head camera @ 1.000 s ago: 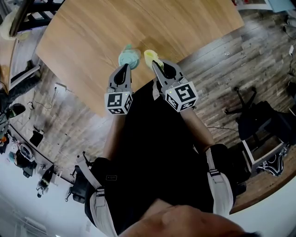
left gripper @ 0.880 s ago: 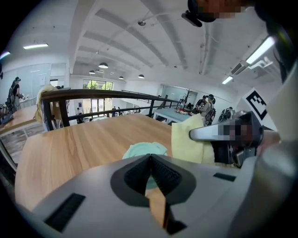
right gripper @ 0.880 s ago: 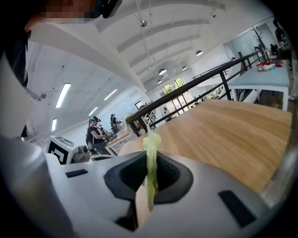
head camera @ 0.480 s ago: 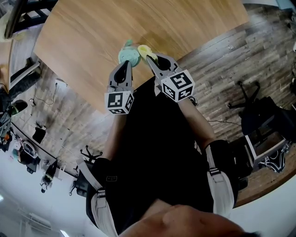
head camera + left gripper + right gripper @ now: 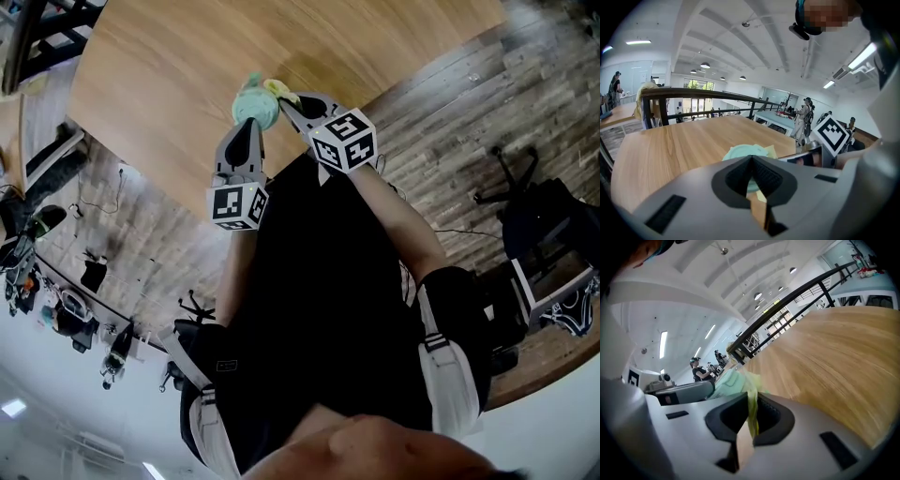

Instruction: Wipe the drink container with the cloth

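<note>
Drink container (image 5: 254,106), mint-green, clenched in left tongs (image 5: 250,125) above worktop (image 5: 169,66); right tongs (image 5: 287,101) pinching yellow cloth (image 5: 276,88) against it.

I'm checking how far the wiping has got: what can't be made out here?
- The drink container below its mint top: left gripper view, the left gripper covers it.
- Whether it rests on the table: head view, too small.
- Where cloth meets container: right gripper view, blurred; the right gripper hides the lower cloth.

A wooden table (image 5: 187,56) stands on plank floor (image 5: 450,122) — a black chair (image 5: 548,220) well apart from it.
</note>
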The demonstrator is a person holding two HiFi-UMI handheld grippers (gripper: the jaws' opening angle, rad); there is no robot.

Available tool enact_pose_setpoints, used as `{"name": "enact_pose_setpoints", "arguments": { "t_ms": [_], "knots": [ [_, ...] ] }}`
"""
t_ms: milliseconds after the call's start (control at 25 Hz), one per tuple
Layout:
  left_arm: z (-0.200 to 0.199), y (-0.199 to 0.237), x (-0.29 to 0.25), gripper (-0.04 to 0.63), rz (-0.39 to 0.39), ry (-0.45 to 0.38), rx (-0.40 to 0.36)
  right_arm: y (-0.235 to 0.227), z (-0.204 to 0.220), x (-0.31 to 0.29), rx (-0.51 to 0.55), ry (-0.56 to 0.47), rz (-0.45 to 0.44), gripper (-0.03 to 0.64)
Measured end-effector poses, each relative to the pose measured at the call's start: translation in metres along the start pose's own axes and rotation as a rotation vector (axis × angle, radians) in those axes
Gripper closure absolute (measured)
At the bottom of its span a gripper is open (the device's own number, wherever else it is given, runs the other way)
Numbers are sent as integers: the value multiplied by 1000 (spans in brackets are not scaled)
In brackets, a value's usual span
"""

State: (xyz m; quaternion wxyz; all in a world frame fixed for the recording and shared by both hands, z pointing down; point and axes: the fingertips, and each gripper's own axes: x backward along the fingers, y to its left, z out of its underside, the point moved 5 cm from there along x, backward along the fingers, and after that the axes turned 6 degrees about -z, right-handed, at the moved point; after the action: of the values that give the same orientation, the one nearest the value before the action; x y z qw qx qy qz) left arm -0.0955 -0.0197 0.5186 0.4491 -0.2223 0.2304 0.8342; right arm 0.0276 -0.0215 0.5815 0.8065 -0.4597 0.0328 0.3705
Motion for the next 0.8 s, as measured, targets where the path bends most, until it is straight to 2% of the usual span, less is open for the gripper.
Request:
{"name": "enact_pose_setpoints", "arguments": {
  "t_ms": [360,800],
  "knots": [
    [-3,2,0,574,14,-3,3,-28,26,-23,30,136,8,574],
    [-4,2,-3,574,18,-17,17,-60,54,-45,32,242,51,574]
  ]
}}
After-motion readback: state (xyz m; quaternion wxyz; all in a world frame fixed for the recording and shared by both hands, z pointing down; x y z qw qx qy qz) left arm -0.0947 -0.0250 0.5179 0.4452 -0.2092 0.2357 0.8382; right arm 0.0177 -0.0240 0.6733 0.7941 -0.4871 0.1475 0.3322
